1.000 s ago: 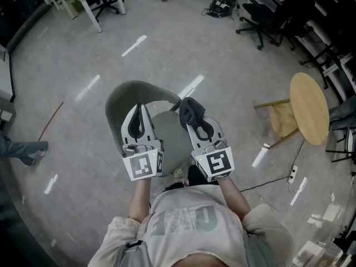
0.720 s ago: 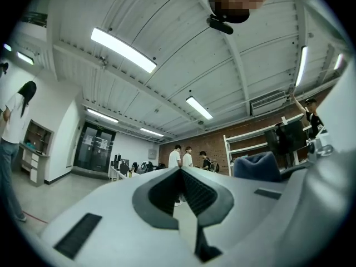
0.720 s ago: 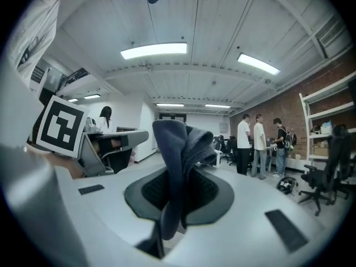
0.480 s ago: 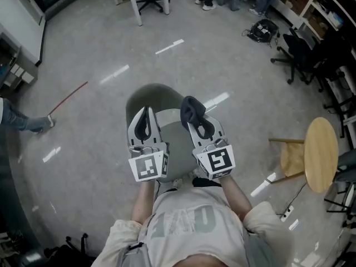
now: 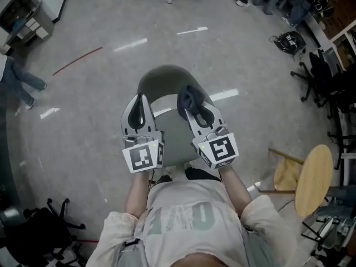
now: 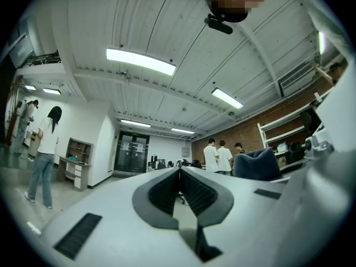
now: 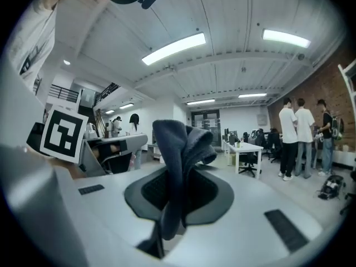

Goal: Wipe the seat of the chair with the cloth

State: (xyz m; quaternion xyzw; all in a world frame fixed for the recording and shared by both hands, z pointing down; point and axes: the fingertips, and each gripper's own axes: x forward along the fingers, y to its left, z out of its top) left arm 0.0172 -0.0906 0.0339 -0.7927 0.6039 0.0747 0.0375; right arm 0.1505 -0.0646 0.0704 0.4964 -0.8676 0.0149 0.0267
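Open office, grey polished floor [image 5: 83,104] with a red line [image 5: 78,61] far left, ceiling strip lights [image 6: 140,61] on. Right gripper [image 5: 189,95]: jaws clamped on the dark blue-grey cloth [image 5: 187,98]. In the right gripper view the cloth [image 7: 177,149] runs down between the pads, and its bunched top folds over above the tips. Left gripper [image 5: 138,100]: jaws pressed together, nothing between them. Left gripper view confirms it: pads meet at the tip [image 6: 179,174]. Both grippers are side by side, near each other but apart, tips pointing far and away from the body, marker cubes at the near end. Both cameras see ceiling, so the grippers are tilted up. Forearms come straight out from the torso, elbows bent. Directly below them in the head view is the grey-green chair [image 5: 167,78]: backrest on the far side, seat [image 5: 175,141] showing between the two grippers. The cloth is over the seat's far right part; contact with it is not visible. Round wooden stool [image 5: 311,179] near right, black office chairs [image 5: 322,82] far right, people [image 6: 218,156] standing at the far side of the room.
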